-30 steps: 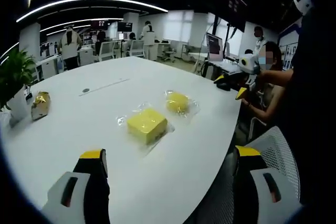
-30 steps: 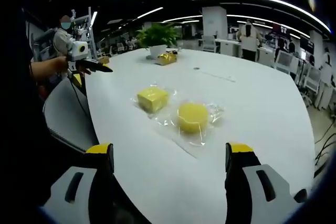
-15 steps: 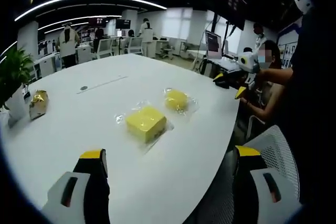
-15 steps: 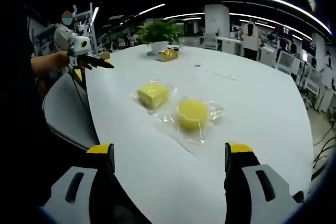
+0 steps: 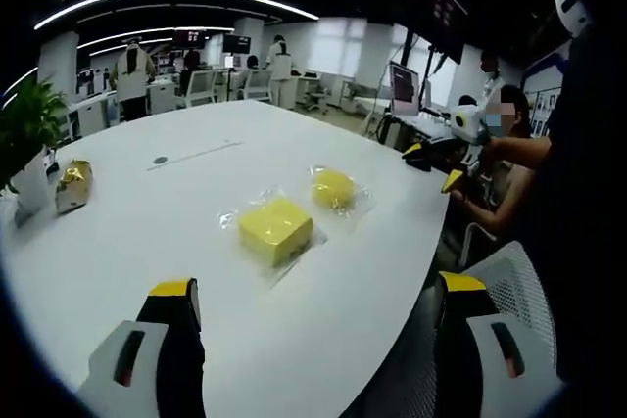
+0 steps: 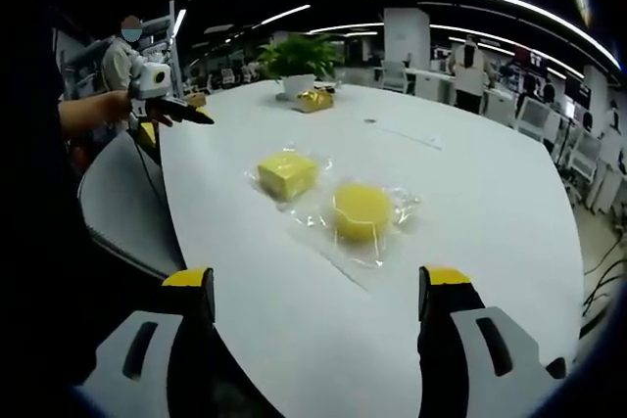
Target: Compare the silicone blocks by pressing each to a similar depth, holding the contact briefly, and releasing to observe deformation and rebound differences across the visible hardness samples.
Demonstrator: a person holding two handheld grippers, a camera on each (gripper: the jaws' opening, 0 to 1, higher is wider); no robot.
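Left gripper view: square block (image 5: 276,229) lies on the table (image 5: 147,242), near its edge; round block (image 5: 334,189) sits just beyond it to the right, apart. Potted plant (image 5: 24,149) and wrapped packet (image 5: 73,184) stand far left. Right gripper view: square block (image 6: 286,173) lies left of round block (image 6: 361,210); plant (image 6: 299,61) stands behind.

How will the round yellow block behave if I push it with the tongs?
The round yellow block lies flat like a puck, so it probably won't roll. Its loose clear wrapper on the smooth white table suggests it may slide sideways. As silicone, it likely dents, then rebounds.
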